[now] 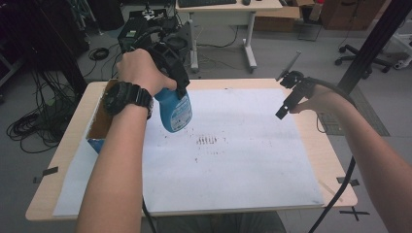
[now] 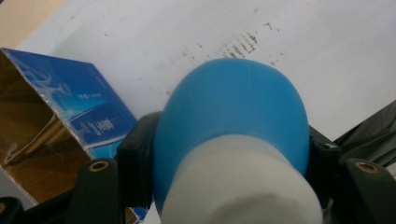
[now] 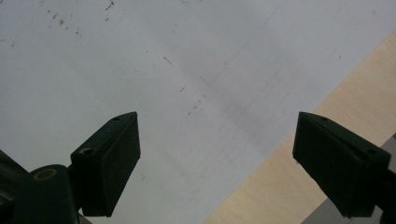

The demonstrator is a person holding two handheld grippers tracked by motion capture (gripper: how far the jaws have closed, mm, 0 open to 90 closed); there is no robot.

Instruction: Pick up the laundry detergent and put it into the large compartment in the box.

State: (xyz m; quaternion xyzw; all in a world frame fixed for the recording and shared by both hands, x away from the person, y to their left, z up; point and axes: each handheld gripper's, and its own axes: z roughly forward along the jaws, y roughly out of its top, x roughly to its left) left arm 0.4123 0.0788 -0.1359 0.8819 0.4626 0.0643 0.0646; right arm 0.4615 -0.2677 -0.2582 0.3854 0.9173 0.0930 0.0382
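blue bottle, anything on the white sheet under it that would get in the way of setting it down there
Nothing visible does. The blue bottle hangs in the left tongs above the white sheet, which carries just small brown marks. The open box sits off at the table's left edge.

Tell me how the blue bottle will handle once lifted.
The blue bottle looks like smooth, rounded plastic, so it may slip or twist in the left gripper, which clamps it near the top. Set down on its side, it would probably roll.
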